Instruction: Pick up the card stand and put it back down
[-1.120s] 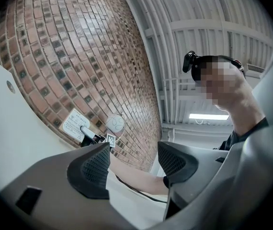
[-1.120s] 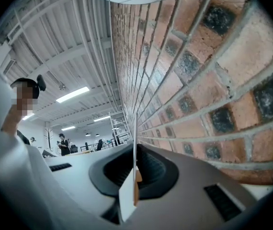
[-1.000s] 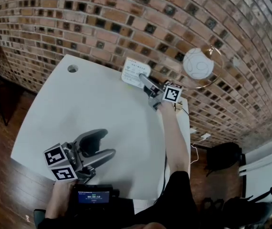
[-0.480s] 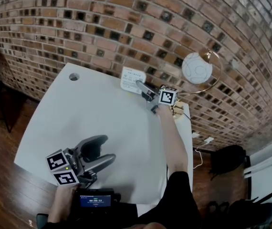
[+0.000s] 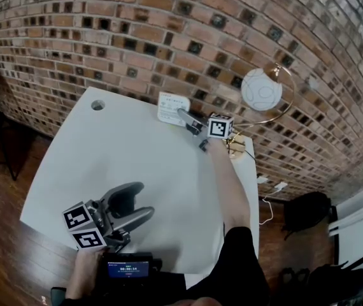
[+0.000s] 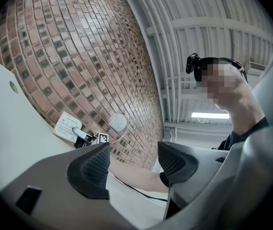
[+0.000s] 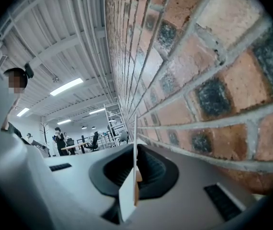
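The right gripper (image 5: 184,115) sits at upper centre of the head view, at the far edge of the white table (image 5: 137,152), close to the brick wall (image 5: 169,37). Its jaws are pressed together on the card stand (image 5: 171,107). In the right gripper view the right gripper (image 7: 134,172) has both dark pads closed against the card stand (image 7: 128,195), which appears edge-on as a thin white sheet rising up the middle of the frame, with brickwork filling the right side. Whether the stand's base touches the table cannot be determined from any view.

The left gripper (image 5: 143,201) is at lower left of the head view, held over the near part of the table, well apart from the stand. In the left gripper view the left gripper (image 6: 131,169) has its jaws spread, with nothing between the pads. The card stand (image 6: 68,127) shows small at left centre of that frame, a printed white card against the wall.

A lamp with a white globe (image 5: 262,89) and a brass hoop stands at upper right of the head view, just beside the right gripper's marker cube. A round hole (image 5: 98,105) marks the table's upper left corner. A small device with a lit screen (image 5: 128,269) lies at bottom centre.
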The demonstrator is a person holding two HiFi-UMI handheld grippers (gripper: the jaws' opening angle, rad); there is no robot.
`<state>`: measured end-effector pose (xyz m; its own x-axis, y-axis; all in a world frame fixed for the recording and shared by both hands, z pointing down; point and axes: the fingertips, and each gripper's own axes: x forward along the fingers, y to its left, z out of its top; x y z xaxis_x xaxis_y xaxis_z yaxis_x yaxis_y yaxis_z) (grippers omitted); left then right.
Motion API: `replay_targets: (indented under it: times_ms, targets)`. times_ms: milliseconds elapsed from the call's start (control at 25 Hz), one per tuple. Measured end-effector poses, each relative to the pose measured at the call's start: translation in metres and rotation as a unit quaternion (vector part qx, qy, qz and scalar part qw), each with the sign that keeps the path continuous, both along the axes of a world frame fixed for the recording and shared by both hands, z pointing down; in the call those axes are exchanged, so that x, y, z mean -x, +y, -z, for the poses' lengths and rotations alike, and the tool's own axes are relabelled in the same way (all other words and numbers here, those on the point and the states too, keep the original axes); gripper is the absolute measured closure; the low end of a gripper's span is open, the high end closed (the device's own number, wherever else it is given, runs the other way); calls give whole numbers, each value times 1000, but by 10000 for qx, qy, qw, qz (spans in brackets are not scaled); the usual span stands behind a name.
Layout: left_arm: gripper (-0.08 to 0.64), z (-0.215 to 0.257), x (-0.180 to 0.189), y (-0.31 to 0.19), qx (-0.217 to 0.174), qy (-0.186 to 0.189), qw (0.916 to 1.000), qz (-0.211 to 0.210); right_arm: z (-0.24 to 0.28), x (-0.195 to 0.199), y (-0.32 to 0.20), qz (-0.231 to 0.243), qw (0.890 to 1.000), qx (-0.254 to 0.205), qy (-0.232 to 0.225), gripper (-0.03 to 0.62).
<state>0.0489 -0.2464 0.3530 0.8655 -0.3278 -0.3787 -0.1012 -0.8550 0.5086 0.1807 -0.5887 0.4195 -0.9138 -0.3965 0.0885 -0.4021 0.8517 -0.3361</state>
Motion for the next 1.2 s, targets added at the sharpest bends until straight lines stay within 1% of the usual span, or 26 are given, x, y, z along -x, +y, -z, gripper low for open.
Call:
replay_targets:
  times_ms: [280, 440, 640, 760, 920, 1000, 1040, 1200]
  targets:
    - [256, 0, -3, 0, -12, -16, 10000, -28, -7, -5, -9, -40, 9998, 102, 150, 561]
    - [256, 1, -4, 0, -29, -20, 10000, -45, -6, -4, -8, 55, 9995, 83, 309, 558]
    - [256, 1, -4, 0, -36, -30, 10000, -22, -19, -9, -10, 80, 9960, 34, 885, 546]
    - [256, 0, -4, -1, -38, -38, 10000, -22, -23, -12, -11, 40, 9949, 15, 1011, 537]
    - [256, 0, -4, -1, -37, -48, 10000, -17, -26, -11, -13, -54, 9928, -10, 1199, 523]
    - [256, 1, -4, -1, -37, -44, 10000, -15, -29, -12, -14, -151, 9916, 70, 1286, 486]
    - [255, 0, -4, -1, -35, -45, 10000, -17, -30, -13, -14, -219, 9914, 117, 1285, 475]
    - [255, 0, -4, -1, -27, -39, 10000, -31, -30, -21, -16, -596, 9892, 320, 1297, 473]
